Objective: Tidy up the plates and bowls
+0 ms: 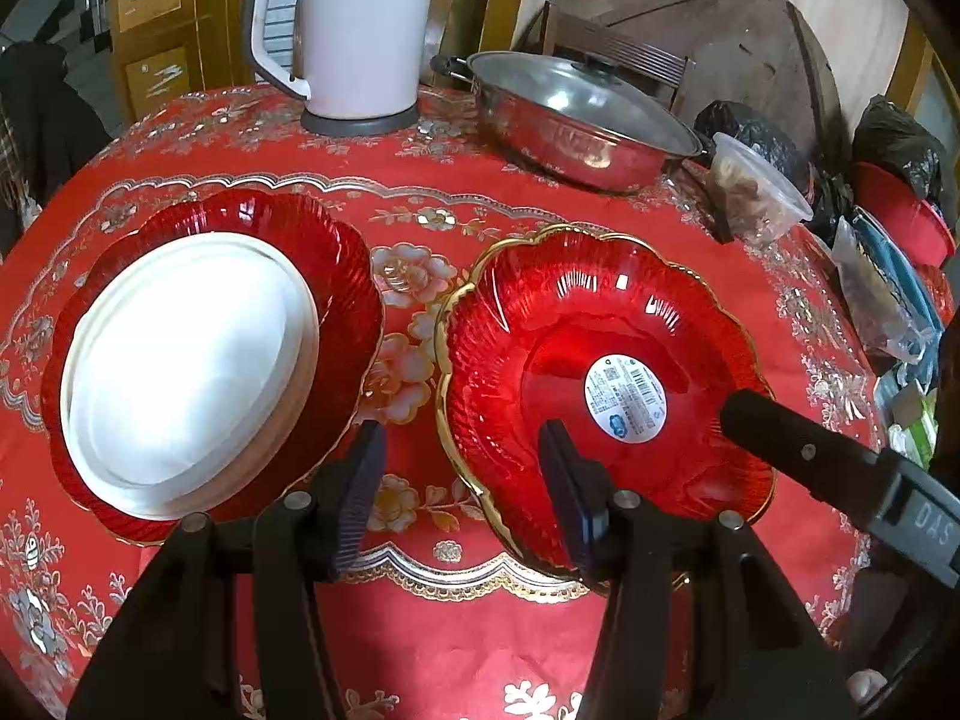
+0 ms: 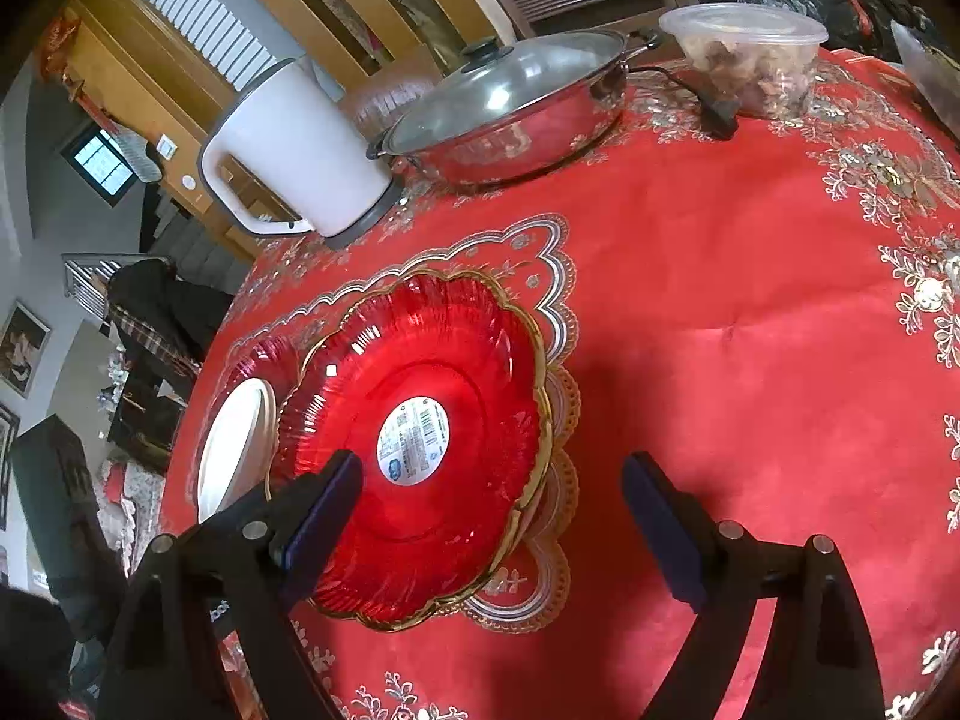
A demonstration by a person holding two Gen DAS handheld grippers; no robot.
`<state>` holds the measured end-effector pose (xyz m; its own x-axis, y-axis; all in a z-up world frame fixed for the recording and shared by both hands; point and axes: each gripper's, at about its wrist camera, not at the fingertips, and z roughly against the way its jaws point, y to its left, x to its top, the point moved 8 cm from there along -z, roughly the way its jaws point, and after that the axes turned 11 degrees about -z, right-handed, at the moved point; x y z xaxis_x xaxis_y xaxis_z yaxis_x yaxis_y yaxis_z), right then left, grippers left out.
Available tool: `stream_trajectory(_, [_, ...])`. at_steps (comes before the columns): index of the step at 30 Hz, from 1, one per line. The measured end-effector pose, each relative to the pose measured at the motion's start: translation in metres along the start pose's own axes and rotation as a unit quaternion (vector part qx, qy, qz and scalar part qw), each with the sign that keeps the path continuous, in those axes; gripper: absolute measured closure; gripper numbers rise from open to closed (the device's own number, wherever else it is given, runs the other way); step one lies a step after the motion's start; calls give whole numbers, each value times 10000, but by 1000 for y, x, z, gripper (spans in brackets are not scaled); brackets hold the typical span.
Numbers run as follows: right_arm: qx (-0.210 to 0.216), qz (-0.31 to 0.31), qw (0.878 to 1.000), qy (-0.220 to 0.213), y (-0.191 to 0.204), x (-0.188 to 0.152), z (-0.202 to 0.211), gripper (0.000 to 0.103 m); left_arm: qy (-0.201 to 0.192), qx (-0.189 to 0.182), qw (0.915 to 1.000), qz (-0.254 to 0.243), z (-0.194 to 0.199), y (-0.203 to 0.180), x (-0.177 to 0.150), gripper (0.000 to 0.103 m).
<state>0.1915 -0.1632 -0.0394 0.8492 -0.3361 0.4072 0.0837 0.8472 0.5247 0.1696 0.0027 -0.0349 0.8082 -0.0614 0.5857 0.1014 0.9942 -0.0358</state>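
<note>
A red scalloped plate with a gold rim and a round white label (image 1: 600, 324) (image 2: 420, 372) lies on the red tablecloth. To its left, a second red plate (image 1: 336, 276) (image 2: 258, 360) carries a white dish (image 1: 186, 360) (image 2: 237, 444). My left gripper (image 1: 465, 498) is open, with its right finger over the labelled plate's near-left rim and its left finger beside the other plate. My right gripper (image 2: 492, 525) is open and straddles the labelled plate's right rim. One of its fingers (image 1: 792, 444) shows over that plate in the left wrist view.
At the back of the table stand a white electric kettle (image 1: 360, 30) (image 2: 300, 156), a lidded steel pan (image 1: 576, 120) (image 2: 510, 108) and a plastic tub of food (image 1: 756, 192) (image 2: 750, 54). Bags and packets (image 1: 882, 294) crowd the right edge. Bare cloth (image 2: 750, 330) lies right of the plates.
</note>
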Motion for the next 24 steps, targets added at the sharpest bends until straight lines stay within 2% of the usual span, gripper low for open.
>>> stream_trajectory(6, [-28, 35, 9999, -164, -2, 3, 9, 13, -178, 205, 9995, -156, 5, -1, 1, 52])
stream_trajectory(11, [-92, 91, 9990, -432, -1, 2, 20, 13, -516, 355, 9978, -204, 13, 1, 5, 52])
stream_trajectory(15, [-110, 128, 9974, -707, 1, 2, 31, 13, -894, 624, 9935, -316, 25, 3, 9, 52])
stream_trajectory(24, [-254, 306, 9959, -814, 8, -2, 37, 12, -1041, 667, 9915, -403, 32, 0, 9, 52])
